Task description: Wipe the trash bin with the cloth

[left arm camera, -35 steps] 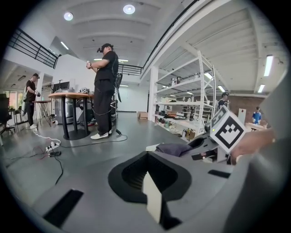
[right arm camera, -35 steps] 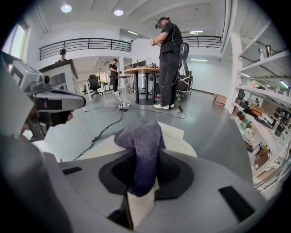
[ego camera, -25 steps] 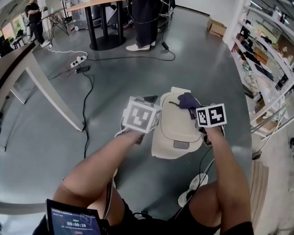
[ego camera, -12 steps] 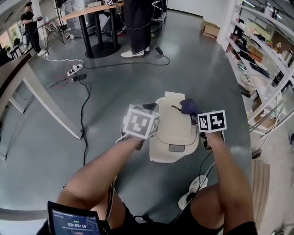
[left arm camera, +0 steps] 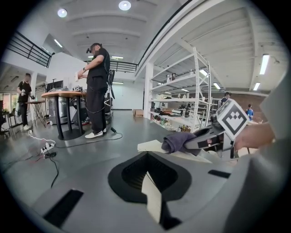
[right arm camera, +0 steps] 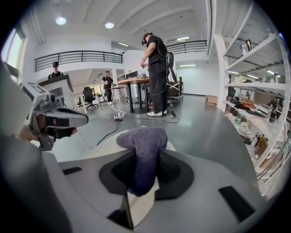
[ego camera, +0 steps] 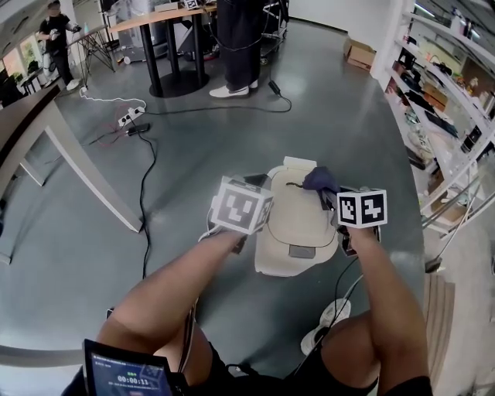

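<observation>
Cloth (right arm camera: 143,150), dark purple and bunched, is pinched between the closed jaws of the right gripper (right arm camera: 138,195); one end runs down into the jaws, and the rest bulges out over the tips. From the head view the cloth (ego camera: 319,179) sits at the far right edge of the trash bin (ego camera: 292,220), apparently resting on its cream lid, with the right gripper (ego camera: 326,193) coming in from the bin's right side. The bin stands on grey floor right in front of the person, lid closed, with a small grey rectangular patch at the near end of the lid. The left gripper (left arm camera: 152,193) has its jaws drawn together with nothing between them. Seen from above, the left gripper (ego camera: 252,182) is just beside the bin's left side; contact with the bin cannot be made out. Looking along the left gripper, the right gripper (left arm camera: 213,136) presses the cloth (left arm camera: 176,142) onto the pale lid edge (left arm camera: 152,145). Farther out, a black cable (ego camera: 144,178) runs across the floor on the left to a white power strip (ego camera: 128,117). Another person (ego camera: 241,39) stands at a round-legged table (ego camera: 166,15) on the far side. Open shelving (ego camera: 452,85) lines the right wall, and a cardboard box (ego camera: 362,52) sits on the floor far right.
</observation>
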Demonstrator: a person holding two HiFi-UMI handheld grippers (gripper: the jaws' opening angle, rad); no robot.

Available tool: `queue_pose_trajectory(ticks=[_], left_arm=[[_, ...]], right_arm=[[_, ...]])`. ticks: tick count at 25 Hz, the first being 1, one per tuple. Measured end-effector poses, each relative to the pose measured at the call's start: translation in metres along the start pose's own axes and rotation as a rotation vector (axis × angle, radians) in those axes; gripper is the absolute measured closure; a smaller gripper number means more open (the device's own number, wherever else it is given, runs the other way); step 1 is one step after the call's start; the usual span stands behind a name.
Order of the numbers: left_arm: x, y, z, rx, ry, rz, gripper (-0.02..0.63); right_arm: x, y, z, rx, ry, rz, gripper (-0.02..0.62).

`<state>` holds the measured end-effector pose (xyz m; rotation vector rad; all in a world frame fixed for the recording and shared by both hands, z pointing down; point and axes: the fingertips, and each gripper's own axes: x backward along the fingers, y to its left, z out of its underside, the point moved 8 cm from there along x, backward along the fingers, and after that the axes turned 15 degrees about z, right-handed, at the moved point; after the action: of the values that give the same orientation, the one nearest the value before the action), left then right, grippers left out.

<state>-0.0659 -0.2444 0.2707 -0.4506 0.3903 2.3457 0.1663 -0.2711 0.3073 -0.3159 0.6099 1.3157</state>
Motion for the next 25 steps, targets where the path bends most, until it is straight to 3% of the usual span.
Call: queue_pose_trajectory(ticks=[7,16,20,25], left_arm=[[0.012,0.008,0.002,0.006,-0.002,-0.024,0.609],[0.035,0.025,0.008,-0.002,0.001,-0.059,0.609],[0.04,0.031,0.012,0.007,0.004,-0.076,0.609],[0.036,0.027,0.01,0.005,0.0,-0.071,0.609]], right_arm=[[0.027,0.082,-0.024,0.106,-0.068,-0.172,0.506],[0.025,0.144,-0.002,0.272,0.027,-0.255,0.506],[0.022,0.15,0.01,0.338,0.061,-0.274,0.506],[0.02,0.143,0.009,0.321,0.059,-0.273,0.506]])
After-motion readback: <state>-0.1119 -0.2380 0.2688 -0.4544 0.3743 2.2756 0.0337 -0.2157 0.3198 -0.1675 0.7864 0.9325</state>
